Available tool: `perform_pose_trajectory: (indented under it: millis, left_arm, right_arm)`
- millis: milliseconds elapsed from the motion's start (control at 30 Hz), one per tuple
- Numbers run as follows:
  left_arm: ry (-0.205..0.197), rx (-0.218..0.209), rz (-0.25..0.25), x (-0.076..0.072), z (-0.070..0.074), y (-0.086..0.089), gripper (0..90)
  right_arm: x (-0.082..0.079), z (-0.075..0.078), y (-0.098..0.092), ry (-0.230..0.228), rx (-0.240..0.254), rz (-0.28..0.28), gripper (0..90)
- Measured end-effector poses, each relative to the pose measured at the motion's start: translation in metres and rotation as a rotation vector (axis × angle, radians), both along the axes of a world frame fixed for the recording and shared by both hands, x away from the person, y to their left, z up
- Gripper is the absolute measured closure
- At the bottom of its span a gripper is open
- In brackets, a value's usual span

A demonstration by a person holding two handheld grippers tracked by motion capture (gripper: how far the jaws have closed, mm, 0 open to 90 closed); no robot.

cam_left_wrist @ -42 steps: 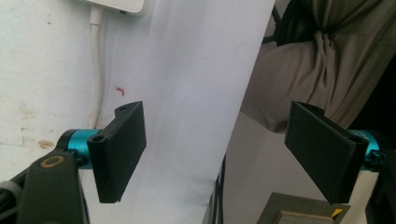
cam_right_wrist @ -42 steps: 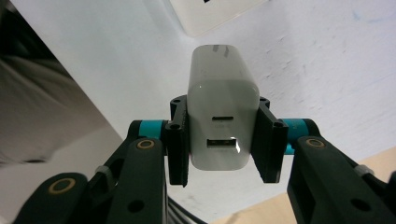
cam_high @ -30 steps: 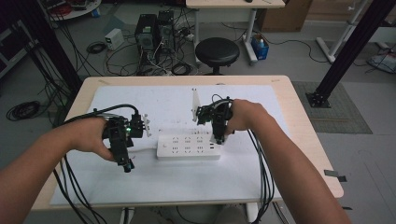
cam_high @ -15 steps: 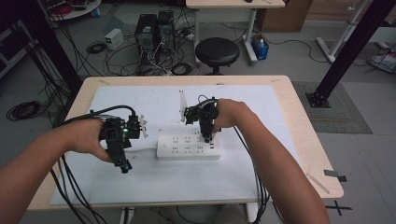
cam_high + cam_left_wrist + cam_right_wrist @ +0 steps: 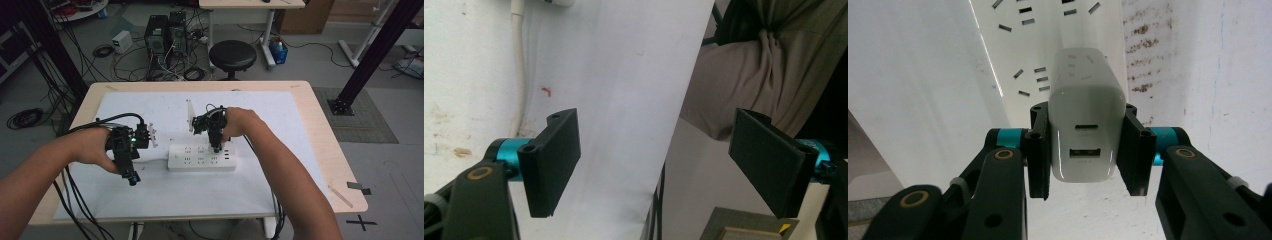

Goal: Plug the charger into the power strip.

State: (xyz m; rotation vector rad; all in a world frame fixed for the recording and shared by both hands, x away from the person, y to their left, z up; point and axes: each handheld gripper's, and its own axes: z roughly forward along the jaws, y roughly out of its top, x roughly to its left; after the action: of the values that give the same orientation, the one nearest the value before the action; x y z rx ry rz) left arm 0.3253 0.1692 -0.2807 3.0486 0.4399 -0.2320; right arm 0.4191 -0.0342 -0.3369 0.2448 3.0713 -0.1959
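A white power strip (image 5: 200, 158) lies across the middle of the white mat, its cord (image 5: 517, 75) running off to the left. My right gripper (image 5: 216, 148) points down over the strip's right part, shut on a white USB charger (image 5: 1087, 115). In the right gripper view, my right gripper (image 5: 1084, 131) clamps the charger's sides, and the charger's far end sits close over the strip's sockets (image 5: 1020, 50). Whether its prongs touch a socket I cannot tell. My left gripper (image 5: 132, 177) rests left of the strip, near the mat. In its own view, my left gripper (image 5: 659, 157) stands open with nothing between the jaws.
The white mat (image 5: 280, 125) covers most of the wooden table (image 5: 327, 150). Cables trail from both grippers over the front edge. Behind the table stand a black stool (image 5: 232, 52) and computer towers (image 5: 167, 32). The person's trousers (image 5: 769, 65) lie beyond the mat's near edge.
My right gripper has moved left and down with the charger, from behind the strip to just over its right sockets. The left gripper has stayed in place.
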Motion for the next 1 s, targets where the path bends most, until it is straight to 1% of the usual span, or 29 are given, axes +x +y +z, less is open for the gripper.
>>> perform_pose_trajectory:
  millis: [100,233,267,300,333,400,533,667,733,1000]
  left_arm:
    - [0.001,0.005,-0.002,0.0006,-0.0001,0.0003,20.7]
    - [0.003,-0.002,0.0,0.0009,-0.0008,0.0005,20.7]
    - [0.005,0.002,0.002,0.001,-0.0008,0.0006,20.7]
    - [0.005,0.003,0.0,0.0013,-0.0008,0.0006,20.8]
    - [0.005,0.003,0.0,0.0013,-0.0008,0.0006,20.8]
    - [0.004,0.004,-0.002,0.0015,-0.0005,0.0006,20.8]
    - [0.005,0.0,0.005,0.001,-0.0003,0.0,20.7]
    - [0.006,0.006,-0.005,0.0011,0.0,-0.0003,20.8]
    - [0.006,0.002,-0.001,0.0007,0.0001,0.0001,20.8]
    - [0.004,-0.005,0.007,0.0001,0.0013,0.0026,20.7]
  right_arm:
    - [0.0011,-0.0023,0.0002,-0.003,-0.006,-0.005,61.9]
    - [0.0027,-0.0037,0.0009,-0.009,0.006,-0.006,62.0]
    - [0.0028,-0.0043,0.0012,-0.007,0.0,-0.003,61.9]
    - [0.0034,-0.0044,0.0015,-0.007,0.007,0.002,62.0]
    - [0.0028,-0.0044,0.002,-0.007,0.007,-0.006,61.9]
    - [0.0032,-0.0045,0.002,-0.006,0.009,-0.002,62.0]
    - [0.0037,-0.0046,0.002,-0.007,0.026,0.002,62.0]
    - [0.0036,-0.0044,0.0015,-0.006,0.032,0.0,61.9]
    - [0.0032,-0.0048,0.0003,-0.009,0.054,0.003,62.0]
    - [0.0037,-0.0047,-0.0009,-0.005,0.082,0.0,62.0]
